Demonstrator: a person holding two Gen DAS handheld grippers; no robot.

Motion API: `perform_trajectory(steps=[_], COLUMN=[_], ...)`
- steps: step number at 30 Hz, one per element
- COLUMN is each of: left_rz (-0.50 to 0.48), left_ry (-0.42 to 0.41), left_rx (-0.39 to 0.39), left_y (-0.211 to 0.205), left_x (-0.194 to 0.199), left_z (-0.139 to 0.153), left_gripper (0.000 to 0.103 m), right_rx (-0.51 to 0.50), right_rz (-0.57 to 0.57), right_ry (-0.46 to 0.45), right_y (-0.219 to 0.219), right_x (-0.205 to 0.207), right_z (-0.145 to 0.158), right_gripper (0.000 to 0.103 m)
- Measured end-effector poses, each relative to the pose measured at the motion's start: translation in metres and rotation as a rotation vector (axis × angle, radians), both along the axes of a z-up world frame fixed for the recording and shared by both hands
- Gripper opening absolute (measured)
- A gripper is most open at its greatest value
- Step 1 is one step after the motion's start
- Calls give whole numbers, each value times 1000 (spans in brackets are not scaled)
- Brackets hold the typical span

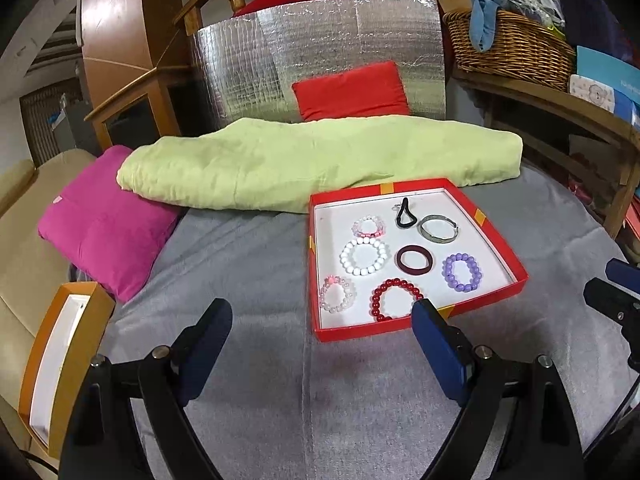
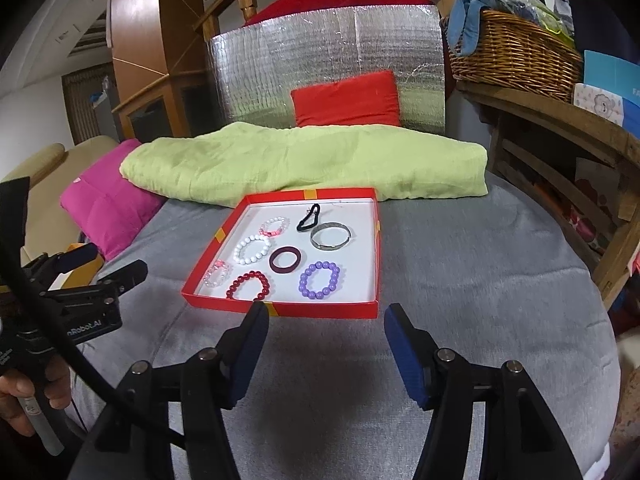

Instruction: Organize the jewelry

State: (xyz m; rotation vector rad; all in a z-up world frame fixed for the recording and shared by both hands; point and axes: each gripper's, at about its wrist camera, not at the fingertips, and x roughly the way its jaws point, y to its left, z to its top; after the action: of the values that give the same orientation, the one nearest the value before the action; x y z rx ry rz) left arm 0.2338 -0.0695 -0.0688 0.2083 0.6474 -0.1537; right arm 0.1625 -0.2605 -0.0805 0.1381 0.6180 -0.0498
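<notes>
A shallow red tray (image 1: 486, 226) with a white floor lies on the grey cloth, also in the right wrist view (image 2: 320, 309). In it lie several pieces: a white bead bracelet (image 1: 365, 257), a red bead bracelet (image 1: 390, 300), a purple bead bracelet (image 1: 462, 272), a dark maroon ring (image 1: 415, 260), a silver bangle (image 1: 439, 229), a black loop (image 1: 405, 214) and two pink bead bracelets (image 1: 337, 294). My left gripper (image 1: 322, 320) is open and empty, just in front of the tray's near edge. My right gripper (image 2: 326, 320) is open and empty, also before the tray.
A folded green blanket (image 1: 320, 164) lies behind the tray, with a magenta cushion (image 1: 100, 224) at its left and a red cushion (image 1: 352, 90) behind. An orange box with a white lining (image 1: 60, 356) stands at the left. A wicker basket (image 1: 508, 44) sits on a wooden shelf at the right.
</notes>
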Motion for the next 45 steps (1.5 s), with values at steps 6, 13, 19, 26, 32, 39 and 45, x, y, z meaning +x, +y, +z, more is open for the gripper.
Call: perform_trajectory(steps=[6,13,19,26,32,39,45], left_rz=[29,52,61,38,21,31,44], left_ry=[-3,5,26,42,30,27,34], left_rx=[-4,-21,-44,-54,-47,-36,-43], left_y=[5,14,19,13,5,4,6], left_x=[3,10,16,20,18,18,20], left_z=[-3,-11,-22,-27,-27,-28,-29], left_gripper=[91,91,91,91,91,91,91], right_rx=[-26,-20,-25,-25,-17,-5,-44], right_rz=[2,-31,-45,-51,-59,-74,-103], right_ry=[36,92,113,135,132,126,124], right_y=[9,9,11,12,9,7,12], right_x=[9,22,30,41,41,44,54], right_z=[-7,-21,-29,-40,-40,-41,-46], right_gripper=[68,68,68,68,68,68,68])
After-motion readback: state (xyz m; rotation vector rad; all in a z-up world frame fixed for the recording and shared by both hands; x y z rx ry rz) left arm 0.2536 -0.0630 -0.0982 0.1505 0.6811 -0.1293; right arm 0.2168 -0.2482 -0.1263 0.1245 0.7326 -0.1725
